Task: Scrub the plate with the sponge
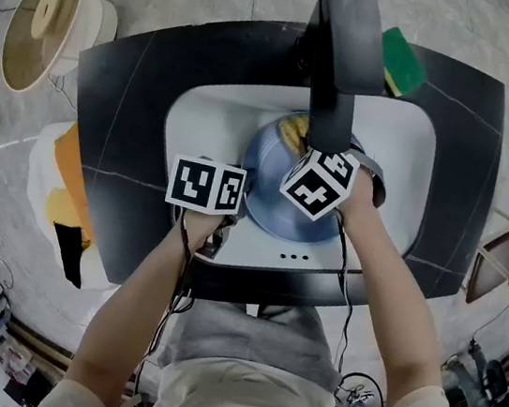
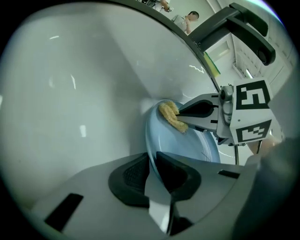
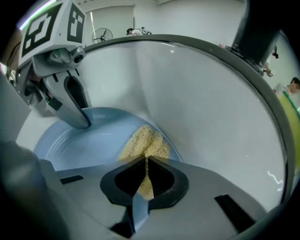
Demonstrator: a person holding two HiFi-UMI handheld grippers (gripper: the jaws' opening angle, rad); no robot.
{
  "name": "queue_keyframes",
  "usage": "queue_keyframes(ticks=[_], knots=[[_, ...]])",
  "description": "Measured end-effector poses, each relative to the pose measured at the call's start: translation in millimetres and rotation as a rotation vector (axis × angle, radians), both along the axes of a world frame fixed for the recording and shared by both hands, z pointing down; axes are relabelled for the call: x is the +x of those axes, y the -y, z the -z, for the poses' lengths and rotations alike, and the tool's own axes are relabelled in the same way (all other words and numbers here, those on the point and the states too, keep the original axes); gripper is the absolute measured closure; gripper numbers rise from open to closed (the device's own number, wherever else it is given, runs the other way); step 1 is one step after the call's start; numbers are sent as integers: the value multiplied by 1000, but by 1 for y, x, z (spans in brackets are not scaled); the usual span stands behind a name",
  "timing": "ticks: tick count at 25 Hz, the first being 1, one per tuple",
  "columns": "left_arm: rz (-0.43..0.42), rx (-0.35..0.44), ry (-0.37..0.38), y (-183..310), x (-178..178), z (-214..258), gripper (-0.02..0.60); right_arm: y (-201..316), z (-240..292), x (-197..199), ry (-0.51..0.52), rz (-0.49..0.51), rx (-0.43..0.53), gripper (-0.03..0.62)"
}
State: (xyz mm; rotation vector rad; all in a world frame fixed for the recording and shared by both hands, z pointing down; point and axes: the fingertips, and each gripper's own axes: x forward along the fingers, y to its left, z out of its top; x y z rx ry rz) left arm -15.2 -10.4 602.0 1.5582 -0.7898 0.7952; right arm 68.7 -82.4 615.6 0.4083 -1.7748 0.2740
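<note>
Bare forearms [image 1: 137, 323] are seen nearest the head camera, reaching from the lower edge towards a white sink [image 1: 398, 162]. It is set in a dark countertop [image 1: 130, 84] beneath a black faucet [image 1: 339, 49]. Within the basin a pale blue plate [image 1: 271, 186] is held tilted. Its near rim is clamped edge-on between the jaws of the left gripper [image 2: 152, 164], which are closed onto it. The right gripper [image 3: 144, 171] is pointed steeply down and is shut on a yellow sponge [image 3: 143, 140]. The sponge is pinched to a thin fold between the pads and spreads out beyond them. It is pressed against the plate's face at the far edge, next to the basin wall, as is confirmed in the left gripper view. A green pad [image 1: 400, 63] is seen on the counter behind the sink, well apart from the work.

Stage of task: scrubbing is judged to be under way, since plate and sponge are both gripped and in contact. No foam, water film or residue can be made out on the blue surface, so the share already scrubbed cannot be determined. Only the far edge is covered at present. The centre and near part of the face are presumed to remain, and the underside is not shown.
</note>
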Motion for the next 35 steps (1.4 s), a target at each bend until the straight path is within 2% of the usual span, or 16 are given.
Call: queue_keyframes(ticks=[2,4,7,12,16,20,26,31,35], knots=[[-3,3,-1,3,-1,0,521,8,2,29,-82,-29,33,553],[-10,5,5,5,-3,-1,522,8,4,51,-117,-30,40,553],[-38,18,26,8,-5,0,522,-12,9,67,-93,6,-12,553],[-39,15,51,10,-7,-1,522,-69,28,81,-123,110,-114,553],[-31,8,54,10,-8,-1,522,-114,46,64,-87,166,-192,553],[7,-14,42,8,-12,0,527,-143,52,31,-22,230,-230,553],[42,-22,40,8,-14,1,532,-142,48,-13,80,281,-249,553],[75,-17,48,7,-15,-1,532,-120,34,-35,18,344,-130,553],[69,-31,33,6,-15,-1,534,-78,20,-41,2,287,-25,553]])
